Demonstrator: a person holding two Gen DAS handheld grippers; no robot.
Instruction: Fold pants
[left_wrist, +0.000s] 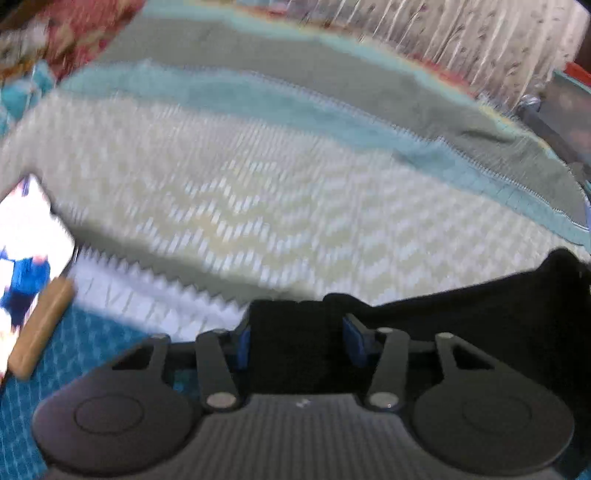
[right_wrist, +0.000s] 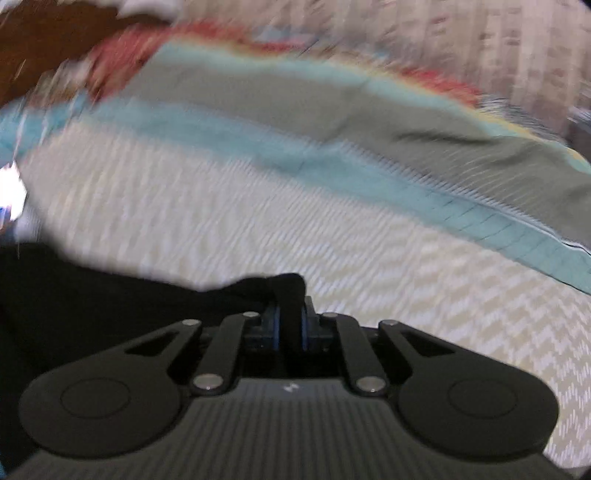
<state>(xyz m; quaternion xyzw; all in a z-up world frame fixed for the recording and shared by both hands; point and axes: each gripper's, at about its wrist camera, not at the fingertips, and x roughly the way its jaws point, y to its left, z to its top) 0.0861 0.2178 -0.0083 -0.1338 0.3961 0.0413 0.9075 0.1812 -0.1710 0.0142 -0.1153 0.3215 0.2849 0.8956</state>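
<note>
Two grippers are seen: right gripper (right_wrist: 291, 325) is pinched on black pants (right_wrist: 92, 295); left gripper (left_wrist: 295, 332) loosely straddles cloth, which may slip.

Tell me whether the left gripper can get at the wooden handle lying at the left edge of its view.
Probably not yet: the left gripper has black pants bunched between its jaws. The wooden handle lies off to its side, with nothing on it.

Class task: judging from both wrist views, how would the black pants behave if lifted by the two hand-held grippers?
The black pants probably flop: the cloth bunches between the left hand-held gripper pads. They likely sag between the grips, since the right hand-held gripper pinches only a thin fold. Unlikely to slip.
</note>
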